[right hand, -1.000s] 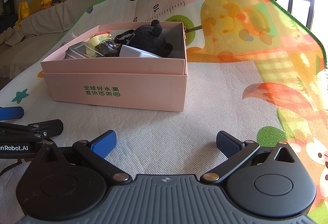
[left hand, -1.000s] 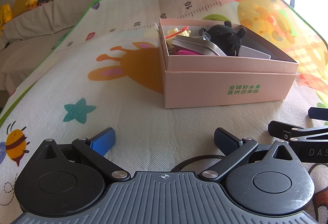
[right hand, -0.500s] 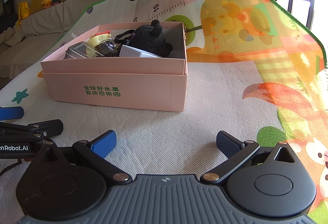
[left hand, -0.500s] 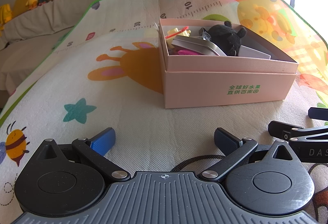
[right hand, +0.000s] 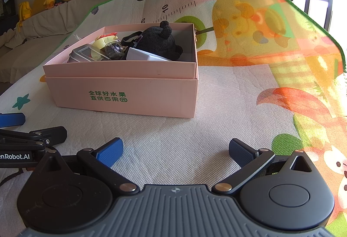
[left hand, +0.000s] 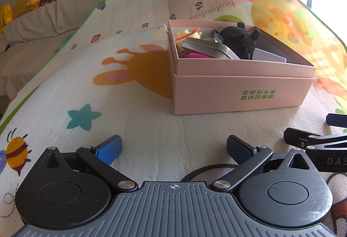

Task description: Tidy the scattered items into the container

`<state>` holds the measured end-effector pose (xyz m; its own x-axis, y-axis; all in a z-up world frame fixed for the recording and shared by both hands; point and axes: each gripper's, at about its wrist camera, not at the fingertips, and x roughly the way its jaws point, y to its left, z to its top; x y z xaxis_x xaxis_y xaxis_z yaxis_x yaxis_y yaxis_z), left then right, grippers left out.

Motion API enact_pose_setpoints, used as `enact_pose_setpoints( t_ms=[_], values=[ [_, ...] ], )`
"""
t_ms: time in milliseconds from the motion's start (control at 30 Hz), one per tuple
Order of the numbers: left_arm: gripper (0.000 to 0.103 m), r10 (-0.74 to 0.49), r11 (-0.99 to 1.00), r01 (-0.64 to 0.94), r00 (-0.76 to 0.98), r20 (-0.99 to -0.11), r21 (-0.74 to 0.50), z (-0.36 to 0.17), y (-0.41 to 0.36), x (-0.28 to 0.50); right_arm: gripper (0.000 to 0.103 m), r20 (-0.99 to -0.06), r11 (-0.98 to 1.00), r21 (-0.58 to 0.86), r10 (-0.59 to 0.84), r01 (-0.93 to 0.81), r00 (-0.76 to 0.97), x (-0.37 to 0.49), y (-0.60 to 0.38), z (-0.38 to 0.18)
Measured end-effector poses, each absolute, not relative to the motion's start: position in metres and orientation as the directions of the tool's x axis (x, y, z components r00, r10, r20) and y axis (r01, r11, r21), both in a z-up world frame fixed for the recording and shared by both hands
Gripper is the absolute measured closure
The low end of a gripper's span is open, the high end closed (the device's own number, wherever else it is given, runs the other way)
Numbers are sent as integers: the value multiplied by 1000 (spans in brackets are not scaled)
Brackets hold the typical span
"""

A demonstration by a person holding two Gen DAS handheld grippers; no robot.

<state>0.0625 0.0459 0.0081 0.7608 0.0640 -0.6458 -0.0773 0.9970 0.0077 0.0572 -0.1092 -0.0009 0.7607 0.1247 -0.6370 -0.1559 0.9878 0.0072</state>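
Both grippers, left (left hand: 173, 148) and right (right hand: 174, 150), are sitting spread wide and empty, low in frame. Toys are lying inside the box (left hand: 243, 93) at centre right; tidying seems finished, needing only a check for strays.

Box (left hand: 238, 89) on mat (left hand: 151, 128), plush toy (left hand: 238, 41) and tin (left hand: 208, 48) inside.
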Motion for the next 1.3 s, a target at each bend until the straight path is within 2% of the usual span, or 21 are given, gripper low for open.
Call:
enact_pose_setpoints(
  t_ms=[667, 867, 1300],
  values=[
    [0, 60, 997, -77, 761, -647, 1, 8, 47, 62, 0, -637, 988, 9, 126, -156, 760, 57, -109, -1],
    [0, 72, 995, -100, 716, -694, 1, 13, 46, 67, 0, -637, 988, 9, 126, -156, 760, 57, -108, -1],
    [0, 77, 995, -104, 732, -677, 1, 12, 45, 64, 0, -637, 988, 9, 125, -156, 760, 57, -108, -1]
  ],
)
